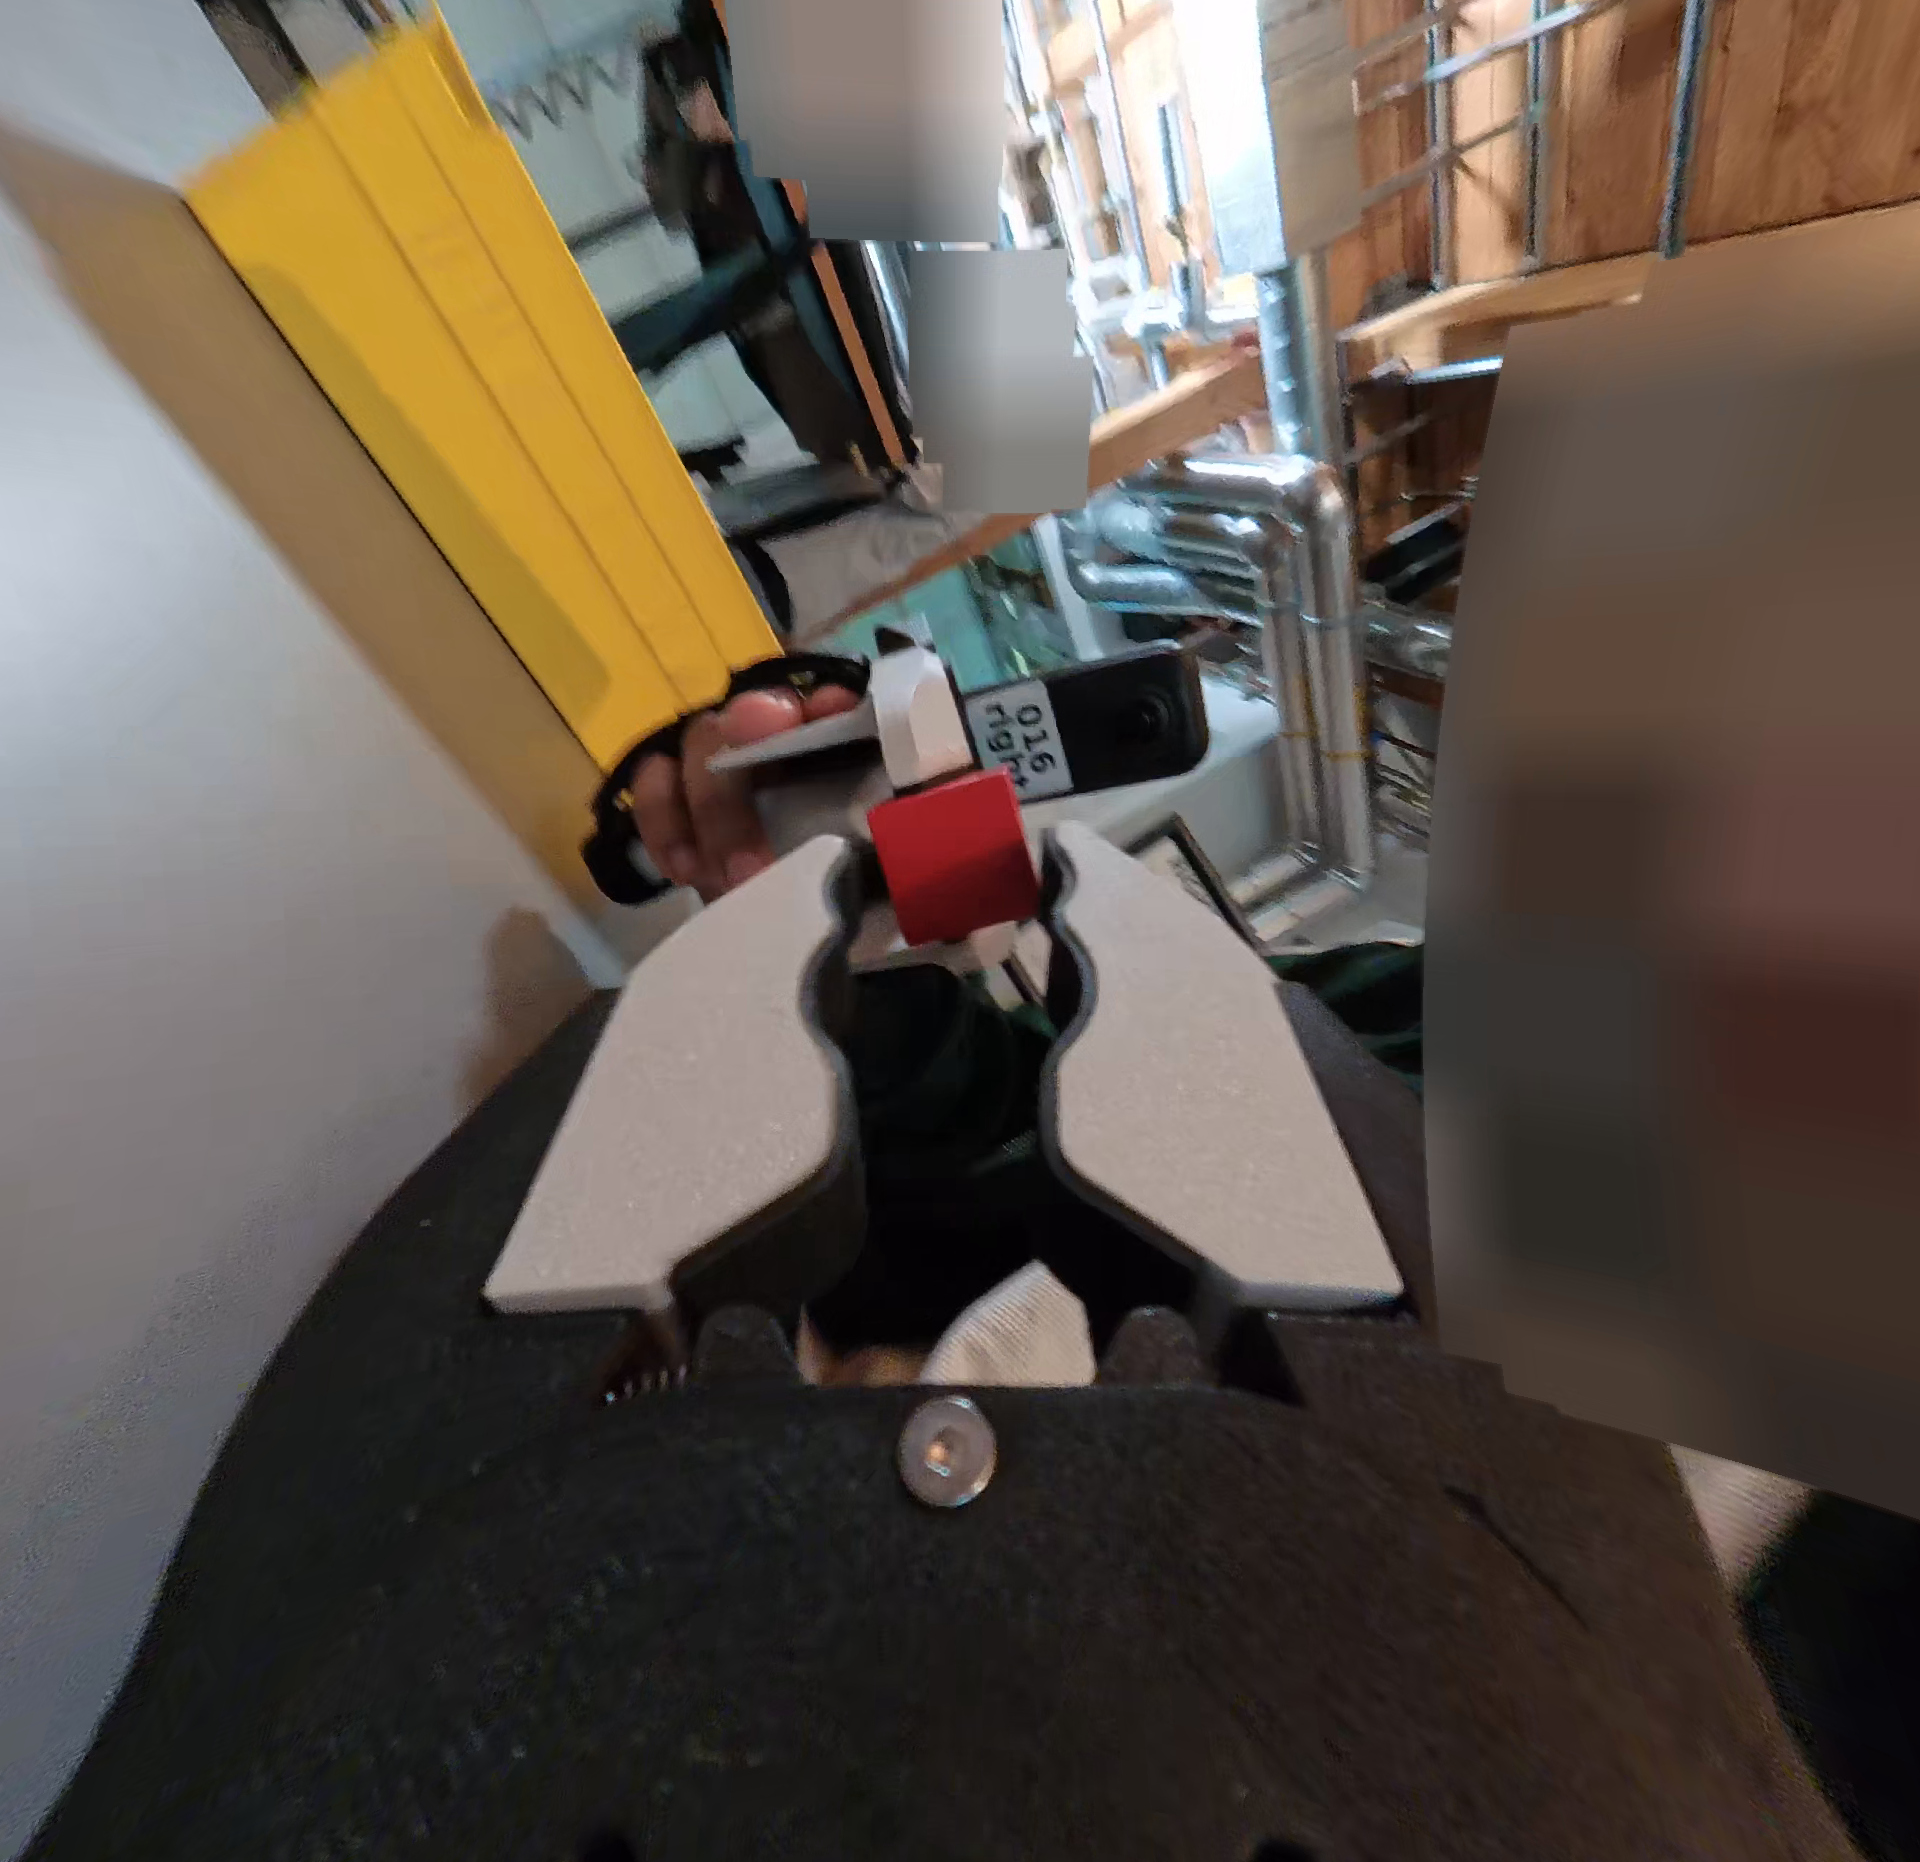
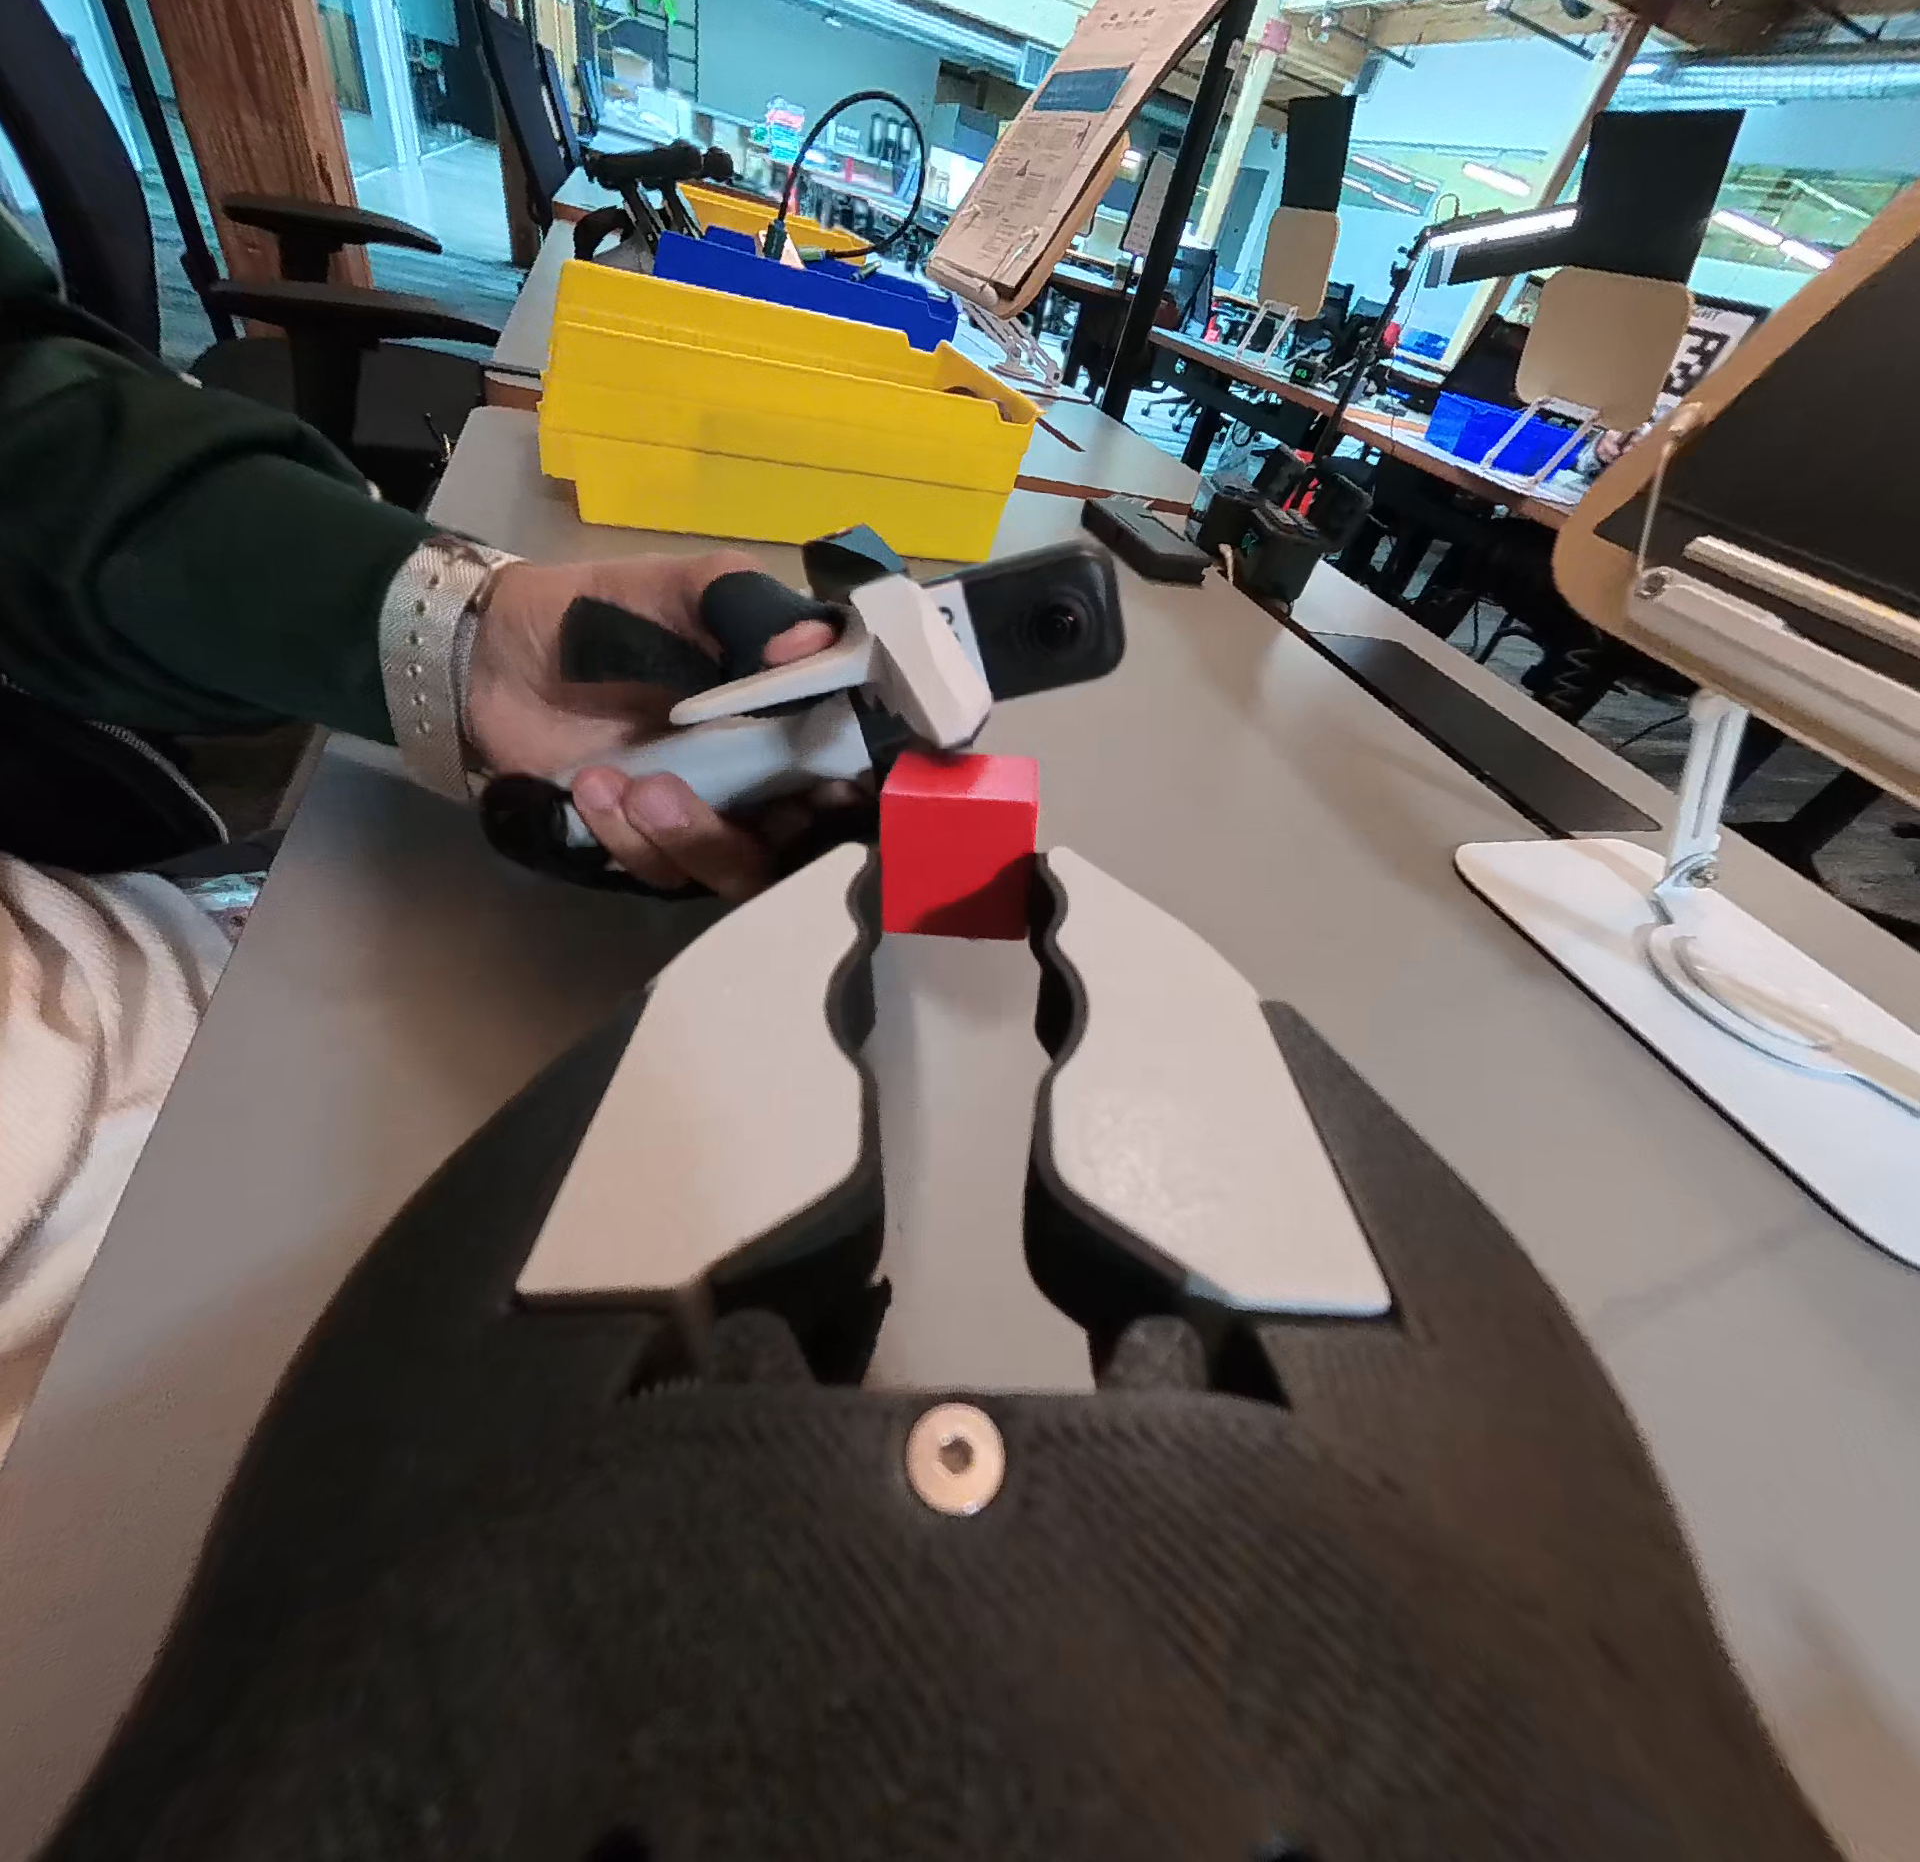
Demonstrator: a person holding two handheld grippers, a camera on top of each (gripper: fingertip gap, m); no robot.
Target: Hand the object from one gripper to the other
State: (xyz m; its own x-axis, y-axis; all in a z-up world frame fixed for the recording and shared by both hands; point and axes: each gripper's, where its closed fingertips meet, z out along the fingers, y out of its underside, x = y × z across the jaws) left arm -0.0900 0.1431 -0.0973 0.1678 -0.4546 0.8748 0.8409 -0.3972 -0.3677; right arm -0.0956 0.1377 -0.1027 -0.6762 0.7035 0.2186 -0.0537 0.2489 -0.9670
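Red cube [image 2: 958,844] sits between the fingertips of both claws, held in the air above the grey desk [image 2: 1299,877]. Right claw [image 2: 956,893]: fingers narrow, both tips against the cube's side faces. Left claw [image 1: 951,877]: fingers also narrow, tips flanking the cube; from its own view, contact on the right tip is hard to confirm.

In the right wrist view the left claw comes in from the left, held by a hand [image 2: 613,711] in a dark green sleeve; its far fingertip is hidden behind the cube.

Containers: stacked yellow bins [image 2: 779,430] on the desk behind, contents mostly hidden below the rims, only a small dark edge showing at the right end. Blue bin [image 2: 800,285] behind them; a black cable rises from it, the rest is unclear.

Left wrist view is tilted and motion-blurred; background pipes and shelving are hard to make out.
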